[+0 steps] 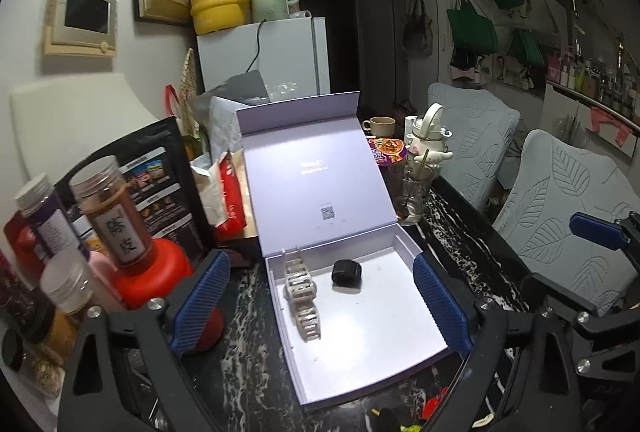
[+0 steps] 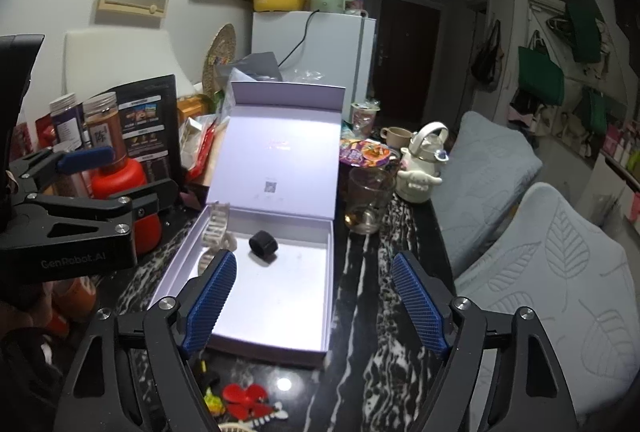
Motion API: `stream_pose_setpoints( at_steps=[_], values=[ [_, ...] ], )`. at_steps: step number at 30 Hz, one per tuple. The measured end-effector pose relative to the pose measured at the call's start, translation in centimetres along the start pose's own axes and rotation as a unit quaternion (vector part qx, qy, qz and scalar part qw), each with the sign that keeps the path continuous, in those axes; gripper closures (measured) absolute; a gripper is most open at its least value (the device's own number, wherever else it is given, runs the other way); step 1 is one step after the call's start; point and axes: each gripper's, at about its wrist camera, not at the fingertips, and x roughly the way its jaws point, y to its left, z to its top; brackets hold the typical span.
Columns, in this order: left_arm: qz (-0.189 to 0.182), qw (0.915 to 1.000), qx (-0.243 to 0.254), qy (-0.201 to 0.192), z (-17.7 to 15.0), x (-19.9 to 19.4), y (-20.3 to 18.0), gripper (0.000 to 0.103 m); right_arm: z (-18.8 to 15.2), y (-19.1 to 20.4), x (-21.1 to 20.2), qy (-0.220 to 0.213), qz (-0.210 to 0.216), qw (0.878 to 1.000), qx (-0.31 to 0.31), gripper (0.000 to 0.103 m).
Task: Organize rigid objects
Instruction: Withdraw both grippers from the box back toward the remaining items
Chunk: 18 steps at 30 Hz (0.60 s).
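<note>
An open lavender box (image 1: 416, 316) (image 2: 316, 272) lies on the dark marble table, lid standing up behind it. Inside lie a silver metal watch (image 1: 302, 288) (image 2: 216, 228) at the left and a small black ring-shaped band (image 1: 347, 273) (image 2: 263, 245) near the back. My left gripper (image 1: 320, 304) is open and empty, its blue pads straddling the box just above it. My right gripper (image 2: 316, 308) is open and empty over the box's front right part. Red hair clips (image 2: 244, 402) lie on the table in front of the box.
Jars and a red bottle (image 1: 152, 272) crowd the table's left side beside a black pouch (image 1: 156, 176). A glass (image 2: 366, 200), a noodle cup (image 2: 366, 152) and a white kettle figure (image 2: 424, 168) stand right of the lid. Grey cushioned chairs (image 2: 540, 272) line the right edge.
</note>
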Motion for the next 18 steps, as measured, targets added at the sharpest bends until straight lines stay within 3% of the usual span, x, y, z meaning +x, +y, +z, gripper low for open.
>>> stream_pose_setpoints(
  at_steps=[18],
  values=[
    [-0.048, 0.9988, -0.008, 0.007, -5.3, -4.7, 0.0, 0.008, -4.5, 2.1, -4.7, -0.003, 0.012, 1.0, 0.013, 0.015]
  ],
)
